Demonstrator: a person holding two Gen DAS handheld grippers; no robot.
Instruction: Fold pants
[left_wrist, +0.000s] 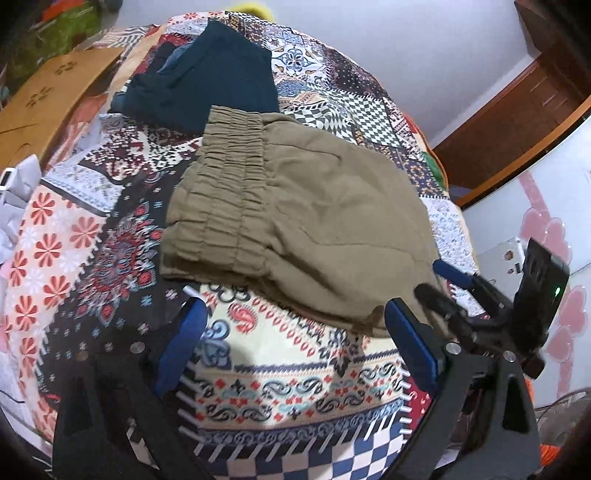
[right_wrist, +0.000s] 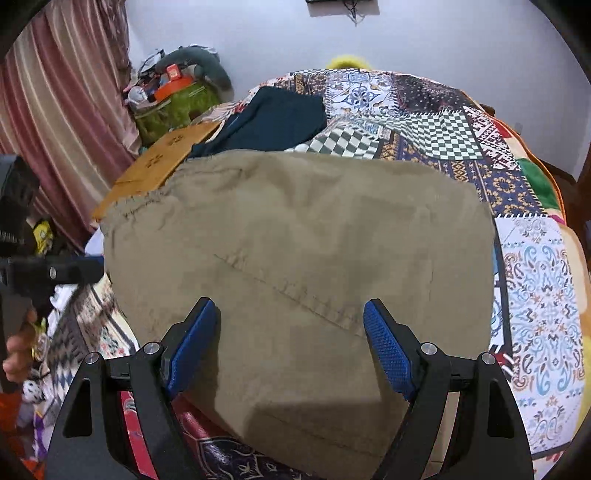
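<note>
Pants (right_wrist: 295, 258) folded on quilt (right_wrist: 535, 295); both grippers' jaws apart, empty.

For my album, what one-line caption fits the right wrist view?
Open right gripper poised over folded khaki pants on a patchwork bedspread, dark navy garment behind.

Pale wall (right_wrist: 424, 40), striped curtain (right_wrist: 66, 92), patchwork bedspread (right_wrist: 535, 277)

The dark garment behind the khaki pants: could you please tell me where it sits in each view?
Left wrist: dark garment upper left of centre, just beyond the khaki pants waistband.
Right wrist: dark garment top centre, past the pants' far edge.
Shared landmark: the tan cardboard box to its left.
</note>
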